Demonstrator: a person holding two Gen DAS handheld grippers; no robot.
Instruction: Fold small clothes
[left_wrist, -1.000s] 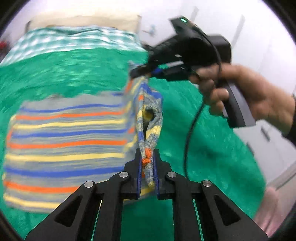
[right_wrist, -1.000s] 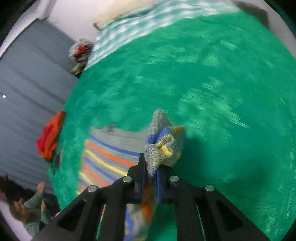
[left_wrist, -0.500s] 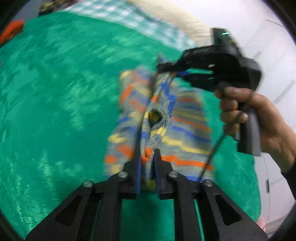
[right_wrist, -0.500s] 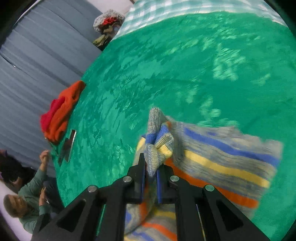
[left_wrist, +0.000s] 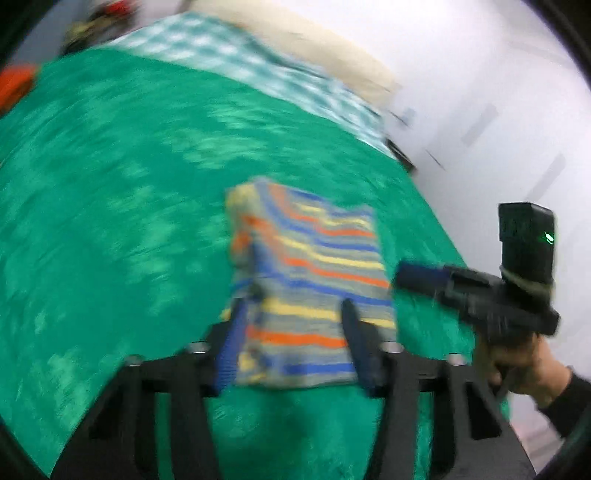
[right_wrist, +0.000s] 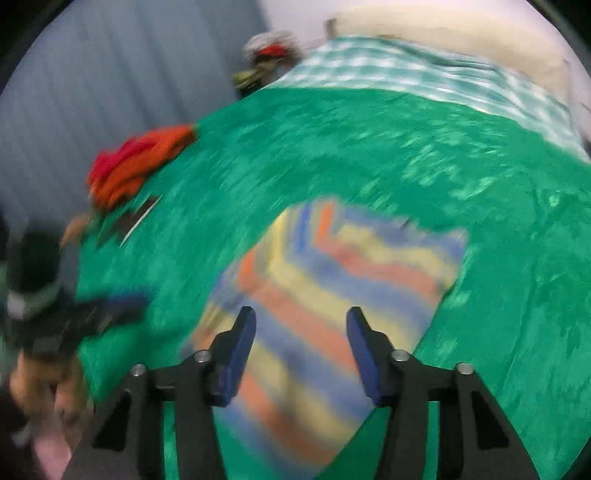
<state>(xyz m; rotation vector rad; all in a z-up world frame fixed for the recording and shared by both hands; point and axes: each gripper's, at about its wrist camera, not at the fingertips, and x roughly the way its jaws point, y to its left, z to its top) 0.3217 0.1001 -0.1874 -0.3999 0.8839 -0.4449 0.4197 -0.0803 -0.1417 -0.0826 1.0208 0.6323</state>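
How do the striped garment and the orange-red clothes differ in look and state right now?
The striped garment is multicoloured, with blue, orange and yellow bands on grey; the orange-red clothes are plain warm colours. The striped garment lies flat as a folded rectangle mid-bed; the orange-red clothes sit bunched in a heap at the bed's edge. The striped garment lies right in front of both open grippers; the orange-red clothes lie well away. Both rest on the green bedspread.
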